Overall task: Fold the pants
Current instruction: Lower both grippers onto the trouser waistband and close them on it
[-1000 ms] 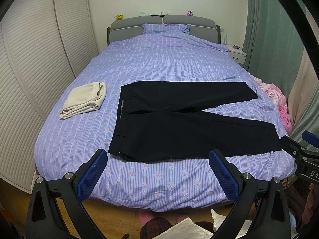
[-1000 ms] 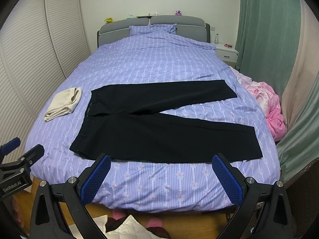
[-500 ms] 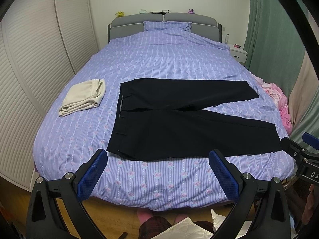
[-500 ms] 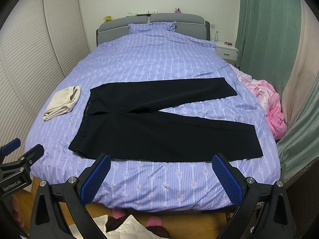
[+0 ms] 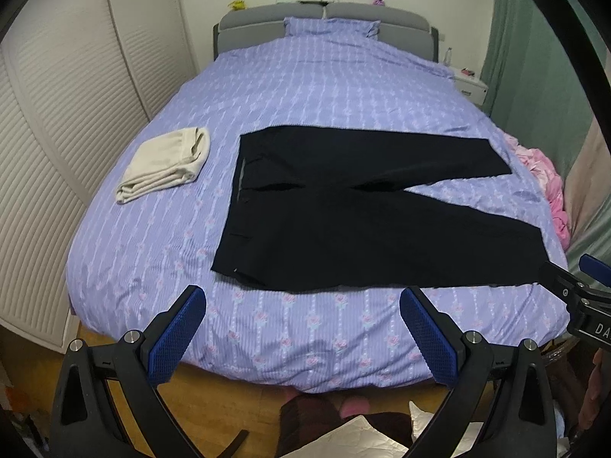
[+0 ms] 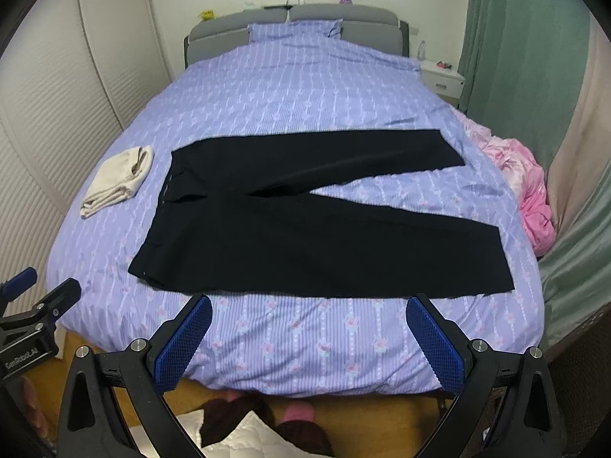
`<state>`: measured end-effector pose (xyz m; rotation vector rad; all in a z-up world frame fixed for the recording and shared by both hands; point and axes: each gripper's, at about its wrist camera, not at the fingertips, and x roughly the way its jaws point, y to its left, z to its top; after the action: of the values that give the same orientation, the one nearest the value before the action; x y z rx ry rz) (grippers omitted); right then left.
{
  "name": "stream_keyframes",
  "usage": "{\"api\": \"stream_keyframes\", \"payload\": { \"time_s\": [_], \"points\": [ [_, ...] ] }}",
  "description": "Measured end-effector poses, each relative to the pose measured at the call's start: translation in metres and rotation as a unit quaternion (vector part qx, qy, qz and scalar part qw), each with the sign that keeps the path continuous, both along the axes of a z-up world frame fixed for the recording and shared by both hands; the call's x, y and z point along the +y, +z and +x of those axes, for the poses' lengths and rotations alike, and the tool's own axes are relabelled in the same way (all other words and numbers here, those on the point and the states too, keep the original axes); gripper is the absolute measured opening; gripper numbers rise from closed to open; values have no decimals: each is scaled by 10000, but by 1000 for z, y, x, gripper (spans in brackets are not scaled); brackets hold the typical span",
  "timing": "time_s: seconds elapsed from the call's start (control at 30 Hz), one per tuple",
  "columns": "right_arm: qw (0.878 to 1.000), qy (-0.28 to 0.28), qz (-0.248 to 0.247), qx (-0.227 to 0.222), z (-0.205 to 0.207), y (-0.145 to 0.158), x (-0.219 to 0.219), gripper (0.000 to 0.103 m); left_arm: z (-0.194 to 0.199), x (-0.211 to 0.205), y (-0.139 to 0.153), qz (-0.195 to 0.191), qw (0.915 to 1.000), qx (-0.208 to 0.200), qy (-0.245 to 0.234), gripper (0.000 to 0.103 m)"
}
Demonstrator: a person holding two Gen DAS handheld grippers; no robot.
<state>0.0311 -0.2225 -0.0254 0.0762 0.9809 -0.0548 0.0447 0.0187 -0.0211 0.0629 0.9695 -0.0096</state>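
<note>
Hovering off the foot of the bed (image 5: 305, 76), your left hand-held gripper (image 5: 301, 328) has its blue pads spread wide, gripping nothing. Your right hand-held gripper (image 6: 307, 334) is just as wide apart and empty. The black pants (image 6: 305, 225) lie flat on the purple bedspread, waistband left, legs splayed to the right. A folded cream garment (image 5: 168, 162) sits beside the waistband. "GenRobot.AI" reads on the left gripper's body in your right view; "DA" shows opposite.
</note>
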Motion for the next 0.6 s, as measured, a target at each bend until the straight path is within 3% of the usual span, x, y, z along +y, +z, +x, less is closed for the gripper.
{"api": "stream_keyframes", "payload": {
  "time_s": [0.3,0.47,0.6],
  "points": [
    [9984,-296,66,481,50,-71,18,103,51,54,-58,48,9983,408,403,103],
    [9958,-528,-94,745,78,-124,32,103,84,84,-113,-276,9936,903,617,103],
    [9926,-789,101,916,92,-171,36,103,105,93,-166,-525,9861,1405,722,100]
  ]
}}
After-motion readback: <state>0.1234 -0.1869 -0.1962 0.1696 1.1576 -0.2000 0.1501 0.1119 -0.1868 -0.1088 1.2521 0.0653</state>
